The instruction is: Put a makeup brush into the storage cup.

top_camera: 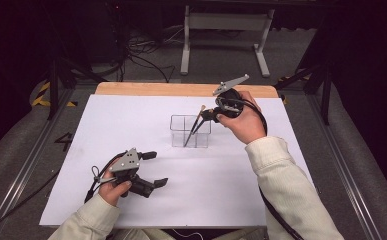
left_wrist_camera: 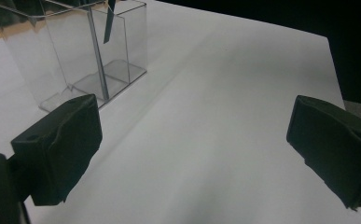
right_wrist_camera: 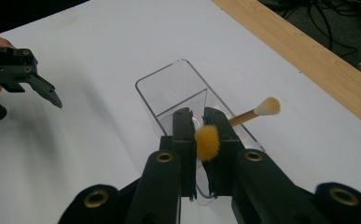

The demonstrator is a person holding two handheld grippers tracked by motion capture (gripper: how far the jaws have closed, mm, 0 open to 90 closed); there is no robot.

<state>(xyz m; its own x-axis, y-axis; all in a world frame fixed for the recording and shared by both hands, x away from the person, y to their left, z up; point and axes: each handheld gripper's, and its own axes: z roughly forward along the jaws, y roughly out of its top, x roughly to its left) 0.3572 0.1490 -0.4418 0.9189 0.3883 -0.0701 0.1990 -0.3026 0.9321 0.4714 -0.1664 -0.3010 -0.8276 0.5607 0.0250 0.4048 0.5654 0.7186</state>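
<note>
— Over the far middle of the bench [top_camera: 131, 125], why did we hold the right gripper [right_wrist_camera: 207, 140] so high above the clear organizer [top_camera: 190, 131]?

— Because the brush with the orange tuft [right_wrist_camera: 207, 142] was long. We had the jaws pinched on it just below the tuft, so its dark handle could hang down into the organizer's right-hand compartment while we stayed clear of the rim.

— And the second brush [right_wrist_camera: 257, 111], the pale-tipped one?

— It stood in the organizer as well, leaning so that its tip poked out past the far side of our jaws. We judged that it shared the compartment, though the transparent walls made that hard to tell.

— Why was the left gripper [top_camera: 151, 170] nowhere near the work?

— We kept it low at the near left, well apart from the organizer, with its jaws spread wide and holding nothing. One brush needed only one gripper, and the organizer seemed to stand steady on its own.

— What did that placement demand of us?

— A straight drop, we thought: releasing too tilted could have tipped the light organizer or knocked the other brush.
</note>
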